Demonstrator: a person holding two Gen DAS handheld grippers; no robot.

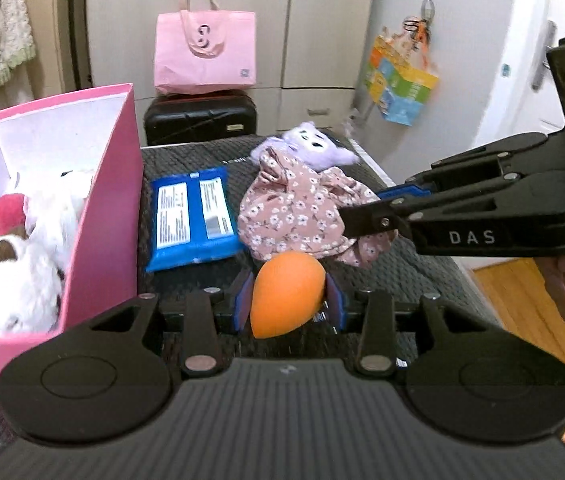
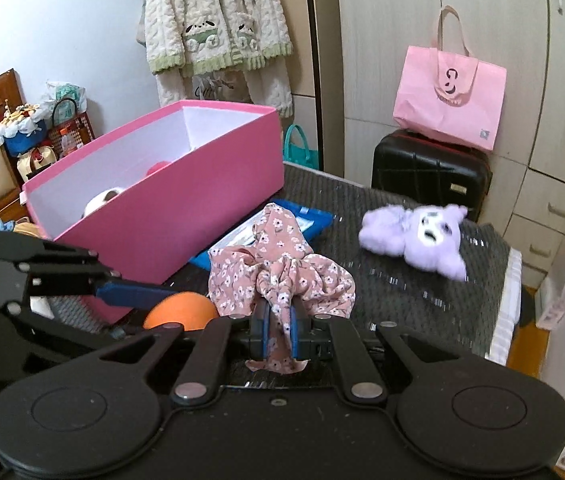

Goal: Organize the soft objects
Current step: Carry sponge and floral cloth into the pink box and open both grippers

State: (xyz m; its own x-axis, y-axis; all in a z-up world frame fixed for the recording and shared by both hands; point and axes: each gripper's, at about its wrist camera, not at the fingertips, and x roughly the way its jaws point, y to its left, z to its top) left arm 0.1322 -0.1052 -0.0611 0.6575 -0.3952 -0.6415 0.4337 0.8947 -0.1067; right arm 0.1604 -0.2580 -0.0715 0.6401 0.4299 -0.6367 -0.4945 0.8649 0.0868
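Observation:
My left gripper (image 1: pixel 288 300) is shut on an orange egg-shaped sponge (image 1: pixel 286 292), just right of the pink box (image 1: pixel 110 208). The sponge also shows in the right wrist view (image 2: pixel 182 310). My right gripper (image 2: pixel 280 330) is shut on a pink floral scrunchie (image 2: pixel 282 276); in the left wrist view it (image 1: pixel 366 216) reaches in from the right onto the scrunchie (image 1: pixel 290 212). The pink box (image 2: pixel 186 208) holds white plush toys (image 1: pixel 30 264). A purple plush toy (image 2: pixel 422 240) lies on the dark mat, apart from both grippers; it shows behind the scrunchie (image 1: pixel 306 144).
A blue wipes pack (image 1: pixel 192 218) lies flat between the box and the scrunchie. A black suitcase (image 2: pixel 430 168) with a pink tote bag (image 2: pixel 448 96) on top stands behind the table. The table's right edge (image 2: pixel 506 300) drops to the wooden floor.

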